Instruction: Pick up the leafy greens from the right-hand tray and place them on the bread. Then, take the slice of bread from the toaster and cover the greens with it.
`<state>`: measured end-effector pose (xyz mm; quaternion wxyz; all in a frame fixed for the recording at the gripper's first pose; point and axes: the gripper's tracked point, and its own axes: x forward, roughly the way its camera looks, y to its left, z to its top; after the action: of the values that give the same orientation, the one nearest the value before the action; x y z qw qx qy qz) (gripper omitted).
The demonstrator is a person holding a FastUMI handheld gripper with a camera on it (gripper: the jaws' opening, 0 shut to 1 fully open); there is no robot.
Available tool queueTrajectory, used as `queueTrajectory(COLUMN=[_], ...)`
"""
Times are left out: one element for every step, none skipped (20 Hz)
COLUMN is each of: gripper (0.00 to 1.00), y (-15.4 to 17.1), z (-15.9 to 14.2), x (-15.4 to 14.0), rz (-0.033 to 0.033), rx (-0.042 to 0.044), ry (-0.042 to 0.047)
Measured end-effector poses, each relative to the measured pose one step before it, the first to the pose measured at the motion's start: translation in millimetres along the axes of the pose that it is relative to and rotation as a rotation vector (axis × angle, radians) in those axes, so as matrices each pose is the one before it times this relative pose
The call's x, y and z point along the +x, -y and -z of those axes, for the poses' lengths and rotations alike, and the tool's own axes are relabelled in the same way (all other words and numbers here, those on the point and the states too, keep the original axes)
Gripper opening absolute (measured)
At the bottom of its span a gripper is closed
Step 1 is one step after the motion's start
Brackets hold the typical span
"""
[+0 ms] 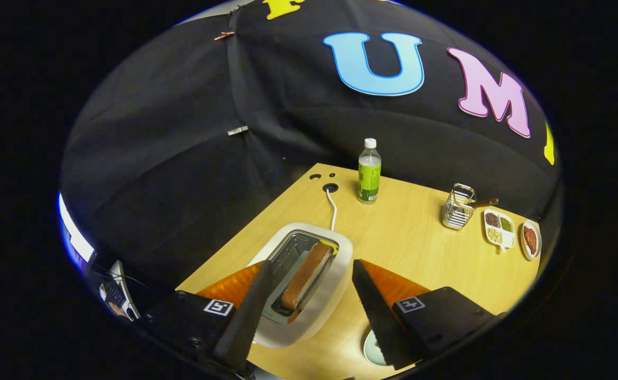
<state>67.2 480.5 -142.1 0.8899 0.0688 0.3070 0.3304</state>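
Observation:
A white toaster [325,295] sits on the wooden table [403,248], right below my gripper [313,269]. A brown-crusted slice of bread [307,275] stands in the toaster's right slot; the left slot is empty. My two black fingers [250,306] are spread wide above the toaster, one on each side of the slice, touching nothing. Just under the right finger, the pale rim of a plate [372,349] peeks out; what lies on it is hidden.
The toaster's white cord [332,208] runs to a hole in the table. Beyond stand a green-labelled bottle [369,171], a wire holder [457,207], a divided white tray [499,228] of small foods and a small dish [531,240] with something brown.

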Motion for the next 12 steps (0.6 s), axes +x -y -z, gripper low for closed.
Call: queueTrajectory(gripper=[0.89,0.85,0.82,0.76,0.62,0.47,0.33,0.23,0.13,0.13,0.1,0.1], y=[1.01,0.34,-0.73,-1.3,-2.86,-4.65,-0.41,3.0,-0.88,-5.44,-2.09,-0.54], z=[2.42,4.02,1.03,1.58,1.71,1.75,-0.14,-0.96,0.76,-1.15,-3.84,-4.99], x=[5.73,4.1,3.66,2.73,1.96,2.31,0.6,-2.39,-2.0,-3.1,-5.08,-5.18], rz=[0.00752,0.0049,0.00303,-0.00454,-0.0106,-0.0197,-0.00364,0.00792,-0.00179,-0.01358,-0.00341,-0.00671], rx=[0.01097,0.01175,0.01188,0.00981,0.00694,0.00297,-0.00302,-0.0022,-0.00482,-0.00131,0.0012,0.00695], ry=[-0.0115,-0.00972,-0.00846,-0.00674,-0.00803,-0.005,-0.00004,0.00856,0.00335,0.00586,0.01504,0.01799])
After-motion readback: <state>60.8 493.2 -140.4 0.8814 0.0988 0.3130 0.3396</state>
